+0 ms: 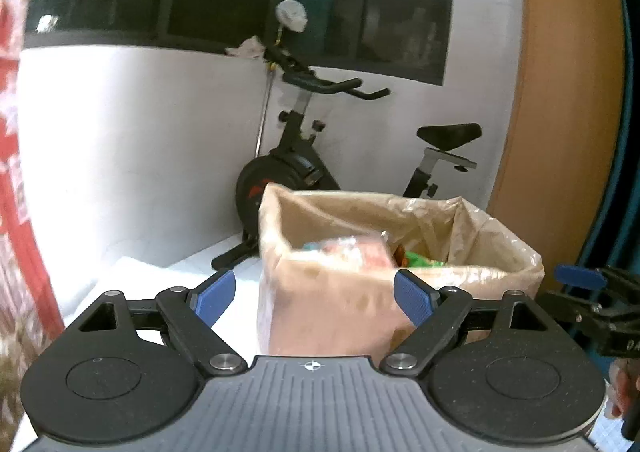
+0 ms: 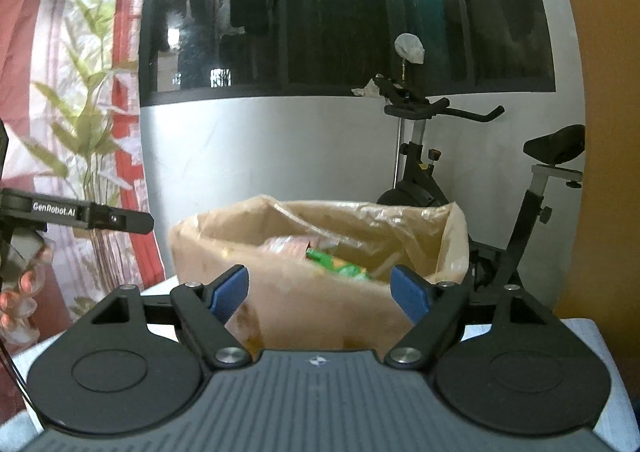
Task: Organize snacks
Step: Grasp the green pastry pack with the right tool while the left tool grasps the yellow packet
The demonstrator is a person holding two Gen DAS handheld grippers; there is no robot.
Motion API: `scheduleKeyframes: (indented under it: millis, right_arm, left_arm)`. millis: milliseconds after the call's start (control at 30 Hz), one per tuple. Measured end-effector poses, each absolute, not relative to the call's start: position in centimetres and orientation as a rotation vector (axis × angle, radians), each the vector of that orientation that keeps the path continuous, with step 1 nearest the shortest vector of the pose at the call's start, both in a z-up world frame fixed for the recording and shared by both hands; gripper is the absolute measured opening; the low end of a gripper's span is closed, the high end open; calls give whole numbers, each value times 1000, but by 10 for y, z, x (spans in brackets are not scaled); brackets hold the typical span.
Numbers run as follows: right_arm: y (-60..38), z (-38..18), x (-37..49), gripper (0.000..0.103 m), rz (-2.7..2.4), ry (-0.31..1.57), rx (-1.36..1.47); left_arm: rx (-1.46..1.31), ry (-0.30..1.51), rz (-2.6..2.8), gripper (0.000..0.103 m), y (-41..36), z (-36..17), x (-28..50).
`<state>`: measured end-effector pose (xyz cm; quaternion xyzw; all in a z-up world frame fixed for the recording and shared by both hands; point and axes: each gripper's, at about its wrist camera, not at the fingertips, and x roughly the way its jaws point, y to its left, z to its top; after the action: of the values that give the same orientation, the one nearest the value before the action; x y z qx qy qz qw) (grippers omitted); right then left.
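Note:
A brown cardboard box lined with a clear plastic bag (image 1: 332, 292) (image 2: 320, 300) stands on a white table just ahead of both grippers. Inside it lie snack packets: a pinkish packet (image 1: 356, 250) (image 2: 288, 246) and a green packet (image 1: 420, 260) (image 2: 336, 264). My left gripper (image 1: 315, 298) is open and empty in front of the box. My right gripper (image 2: 320, 294) is open and empty, also facing the box. The right gripper's blue fingertip shows at the right edge of the left wrist view (image 1: 580, 276). The left gripper's black body shows at the left of the right wrist view (image 2: 80, 212).
A black exercise bike (image 1: 304, 156) (image 2: 480, 180) stands behind the box against a white wall under a dark window. A red patterned curtain (image 1: 16, 172) (image 2: 128, 132) hangs at the left. An orange-brown panel (image 1: 560, 112) stands at the right. The white table edge (image 2: 592, 332) is near.

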<state>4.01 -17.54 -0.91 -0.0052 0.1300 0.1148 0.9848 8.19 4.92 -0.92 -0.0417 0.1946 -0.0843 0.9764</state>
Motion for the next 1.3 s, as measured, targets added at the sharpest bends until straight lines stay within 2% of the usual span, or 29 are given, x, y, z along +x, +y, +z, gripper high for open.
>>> scheduleKeyframes:
  millis: [467, 633, 700, 900, 967, 1100, 1300]
  right_arm:
    - [-156, -77, 15, 80, 235, 392, -29]
    - [-159, -108, 15, 74, 189, 482, 68]
    - [-159, -119, 17, 68, 174, 520, 63]
    - [-162, -144, 30, 65, 164, 617, 17]
    - [-164, -150, 36, 66, 169, 637, 26]
    - [-165, -161, 47, 80, 183, 665, 64]
    - [-162, -174, 62, 82, 191, 694, 39]
  left_arm:
    - [-136, 504, -59, 87, 81, -68, 32]
    - [-161, 569, -54, 83, 86, -92, 26]
    - [-169, 595, -59, 81, 86, -101, 26]
    - [-205, 635, -47, 78, 87, -121, 23]
    - [-200, 646, -43, 78, 84, -124, 21]
    - [-189, 661, -41, 78, 84, -128, 18]
    - [-185, 686, -52, 78, 80, -133, 19]
